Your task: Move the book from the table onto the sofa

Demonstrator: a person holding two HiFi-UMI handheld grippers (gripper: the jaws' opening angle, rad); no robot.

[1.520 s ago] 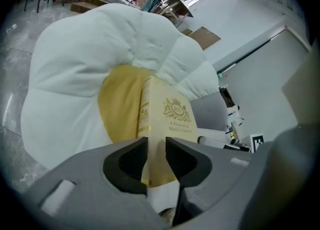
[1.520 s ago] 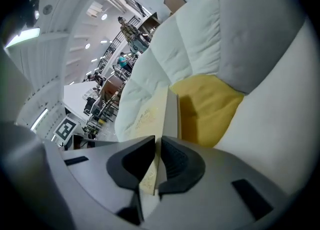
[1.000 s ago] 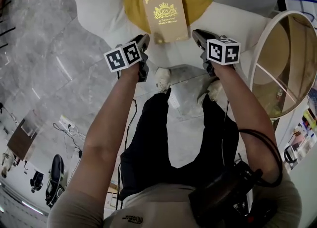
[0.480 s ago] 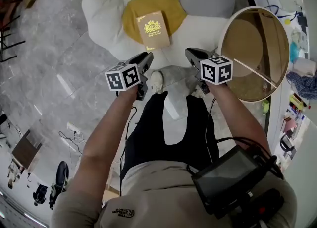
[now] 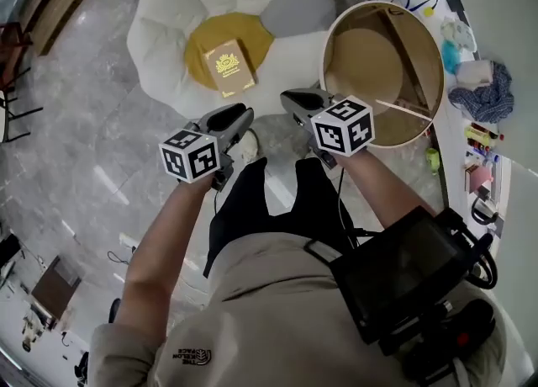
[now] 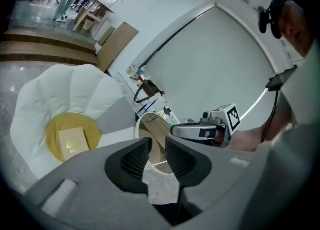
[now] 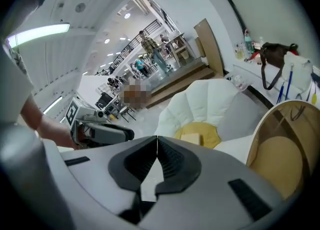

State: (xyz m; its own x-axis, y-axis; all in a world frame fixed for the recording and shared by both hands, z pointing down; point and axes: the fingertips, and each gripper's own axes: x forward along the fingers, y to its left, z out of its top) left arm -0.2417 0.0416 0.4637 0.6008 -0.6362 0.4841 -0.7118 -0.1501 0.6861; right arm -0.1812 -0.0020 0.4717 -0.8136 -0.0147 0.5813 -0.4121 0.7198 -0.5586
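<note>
The tan book (image 5: 229, 71) with a gold crest lies flat on the yellow centre cushion (image 5: 204, 43) of the white flower-shaped sofa (image 5: 168, 15). Both grippers hang high above the floor, well short of the book. My left gripper (image 5: 239, 115) is open, a narrow gap between its ribbed pads (image 6: 135, 156) with nothing in it. My right gripper (image 5: 292, 98) is shut, its tips touching, and holds nothing. The book (image 6: 71, 142) shows at the lower left of the left gripper view. In the right gripper view the book (image 7: 191, 138) lies just past the jaws.
A round wooden table (image 5: 370, 57) with a pale rim stands right of the sofa, close to my right gripper. Behind it, a counter holds a blue cloth (image 5: 486, 95) and small clutter. Grey marble floor (image 5: 76, 124) spreads to the left. The person's legs are below the grippers.
Both grippers have risen away from the sofa, and the book now looks smaller and farther off. The book has stayed on the yellow cushion. More of the round table is in view.
</note>
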